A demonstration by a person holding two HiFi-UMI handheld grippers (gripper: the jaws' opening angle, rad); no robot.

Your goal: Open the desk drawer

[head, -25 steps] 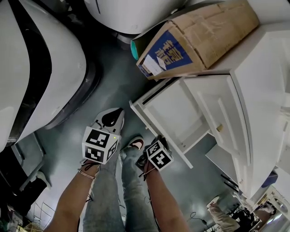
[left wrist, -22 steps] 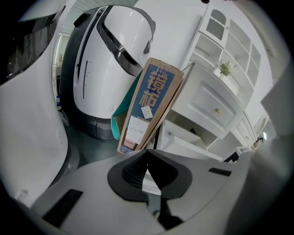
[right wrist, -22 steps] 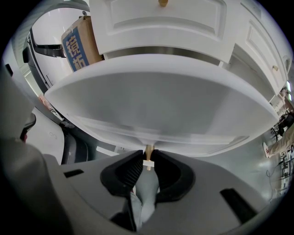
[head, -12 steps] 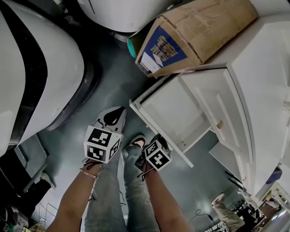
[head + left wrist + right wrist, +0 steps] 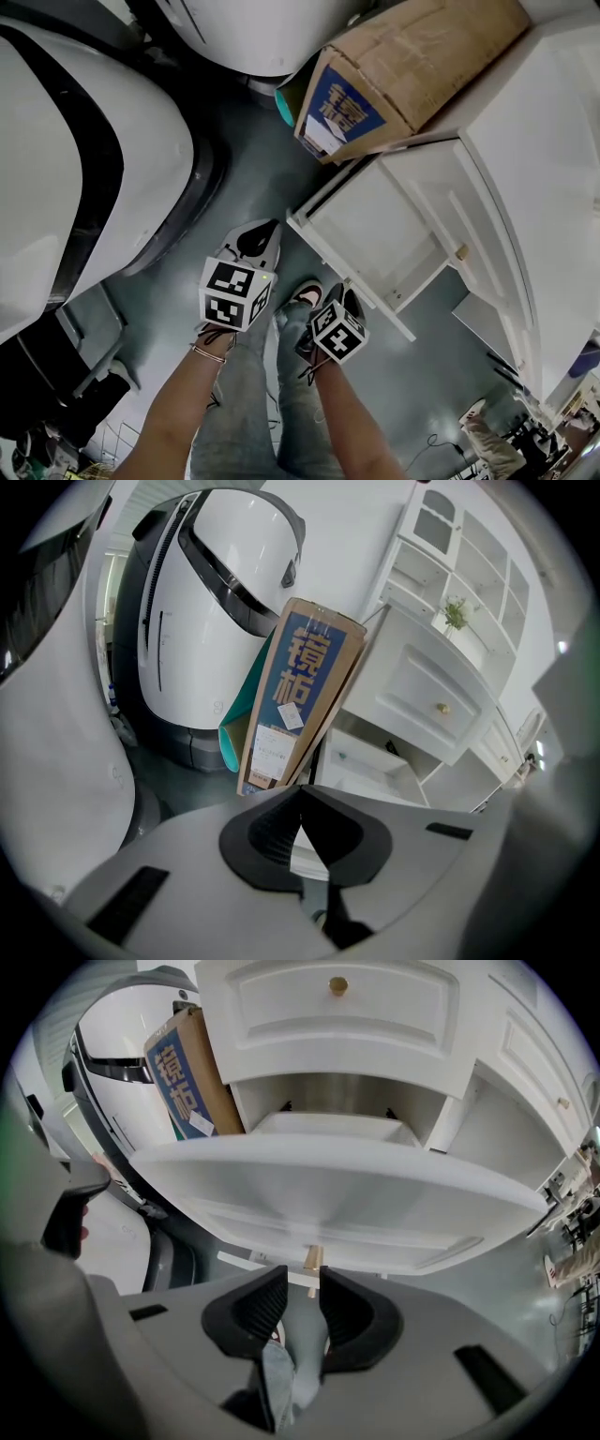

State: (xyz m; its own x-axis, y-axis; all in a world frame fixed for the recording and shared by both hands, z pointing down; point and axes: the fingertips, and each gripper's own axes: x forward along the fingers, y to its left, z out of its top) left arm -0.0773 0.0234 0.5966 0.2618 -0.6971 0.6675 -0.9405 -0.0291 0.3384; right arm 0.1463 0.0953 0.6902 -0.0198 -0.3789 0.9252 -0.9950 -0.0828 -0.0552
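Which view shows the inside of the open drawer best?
The head view: it looks down into the drawer, showing most of its white floor. The left gripper view catches only a part of the inside. The right gripper view faces the drawer front from below, so the inside is hidden.

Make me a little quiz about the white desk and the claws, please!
1. True or false: one drawer of the desk is pulled out.
2. What stands beside the desk? A) a cardboard box B) a ladder C) a broom
3. Fill in: the right claw is ___.

Key: 1 true. 2 A. 3 open. It has just been opening, and the drawer's knob sits at its tips, not pinched.
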